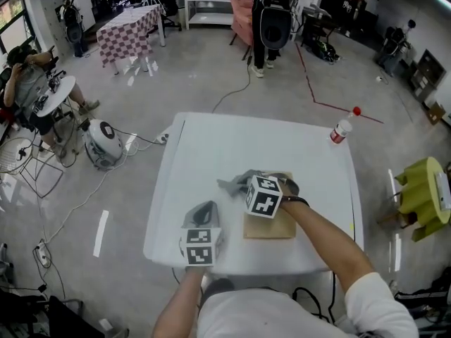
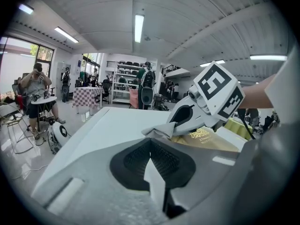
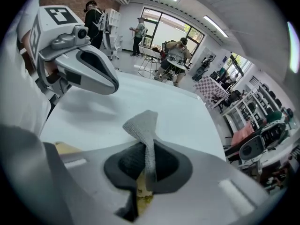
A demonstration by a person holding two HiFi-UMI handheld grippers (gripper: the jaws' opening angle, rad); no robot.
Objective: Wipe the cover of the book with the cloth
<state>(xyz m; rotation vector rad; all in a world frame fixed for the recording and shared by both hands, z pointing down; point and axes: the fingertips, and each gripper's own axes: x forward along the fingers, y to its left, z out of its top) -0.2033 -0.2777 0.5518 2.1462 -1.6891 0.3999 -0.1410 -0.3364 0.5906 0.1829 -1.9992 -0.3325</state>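
Observation:
A tan book (image 1: 271,226) lies flat near the front of the white table (image 1: 211,153). My right gripper (image 1: 246,183) is over the book's far edge, shut on a grey cloth (image 1: 231,184) that sticks out past its tips to the left. The right gripper view has the cloth (image 3: 143,123) pinched upright in the jaws, with the book (image 3: 61,148) below. The left gripper view shows the cloth (image 2: 159,130) hanging at the right gripper (image 2: 174,124) above the book (image 2: 206,139). My left gripper (image 1: 206,207) is left of the book, shut and holding nothing.
A clear bottle with a red cap (image 1: 342,129) stands at the table's far right corner. On the floor are a white round machine (image 1: 102,143) with cables to the left and a yellow-green chair (image 1: 423,196) to the right. People stand farther back.

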